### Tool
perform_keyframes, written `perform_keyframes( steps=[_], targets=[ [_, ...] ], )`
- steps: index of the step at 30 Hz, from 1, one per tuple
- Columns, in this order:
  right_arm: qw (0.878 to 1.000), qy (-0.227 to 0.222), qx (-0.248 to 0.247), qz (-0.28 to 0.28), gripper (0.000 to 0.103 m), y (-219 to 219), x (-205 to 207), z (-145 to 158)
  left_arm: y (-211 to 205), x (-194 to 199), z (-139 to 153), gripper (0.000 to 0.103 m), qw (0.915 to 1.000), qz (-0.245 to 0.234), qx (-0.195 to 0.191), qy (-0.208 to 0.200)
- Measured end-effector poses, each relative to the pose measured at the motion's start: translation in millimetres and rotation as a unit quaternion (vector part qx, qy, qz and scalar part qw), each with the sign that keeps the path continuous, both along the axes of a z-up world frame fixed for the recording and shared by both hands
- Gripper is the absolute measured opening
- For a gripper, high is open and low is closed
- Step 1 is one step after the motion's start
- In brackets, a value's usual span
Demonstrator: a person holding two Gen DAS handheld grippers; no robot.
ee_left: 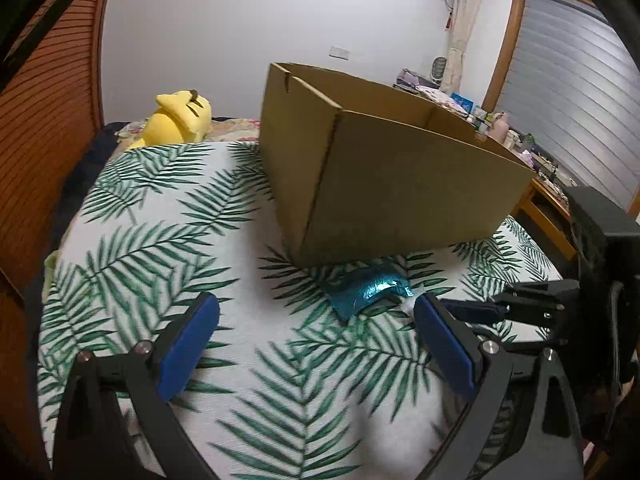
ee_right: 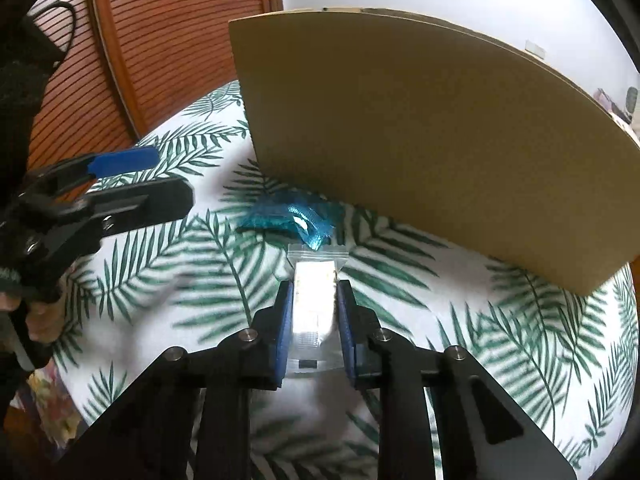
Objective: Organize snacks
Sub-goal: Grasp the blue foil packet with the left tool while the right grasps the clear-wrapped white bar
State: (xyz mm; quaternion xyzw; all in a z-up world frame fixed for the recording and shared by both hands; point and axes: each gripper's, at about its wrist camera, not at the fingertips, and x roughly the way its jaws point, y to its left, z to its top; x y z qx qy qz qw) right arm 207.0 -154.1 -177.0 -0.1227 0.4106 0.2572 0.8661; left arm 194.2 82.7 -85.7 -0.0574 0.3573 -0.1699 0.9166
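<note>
Snacks go into the cardboard box (ee_left: 400, 184) at the far edge of the leaf-print surface (ee_left: 160, 248). A blue packet (ee_left: 366, 292) lies against its near wall.

My right gripper (ee_right: 313, 300) pinches a clear packet (ee_right: 314, 280) beside it; my left gripper (ee_left: 316, 320) hangs spread, empty. Next, I judge, lift over the wall.

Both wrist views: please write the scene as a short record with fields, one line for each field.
surface: leaf-print cloth
container: open cardboard box, upright on the cloth
loose snack: blue foil packet, beside the box wall
left gripper: open, empty
right gripper: shut on clear plastic packet
background: yellow plush toy
</note>
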Motion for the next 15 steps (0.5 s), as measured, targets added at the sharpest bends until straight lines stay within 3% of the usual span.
perform_keyframes(
  steps=[9, 11, 15],
  targets=[
    [0.999, -0.03, -0.007, -0.007, 0.019, -29.8, -21.0, 4.7, -42.9, 14.5, 2.8, 0.093, 0.998, -0.056, 0.03, -0.005],
    [0.999, -0.031, -0.003, -0.01, 0.019, -37.4, -19.0, 4.1, -48.8, 18.3, 5.2, 0.082, 0.9971, -0.069, 0.034, -0.006],
    [1.0, -0.028, 0.004, -0.012, 0.019, -50.6, -10.7, 3.4, -66.2, 28.7, 6.1, 0.071, 0.9929, -0.105, 0.058, -0.003]
  ],
)
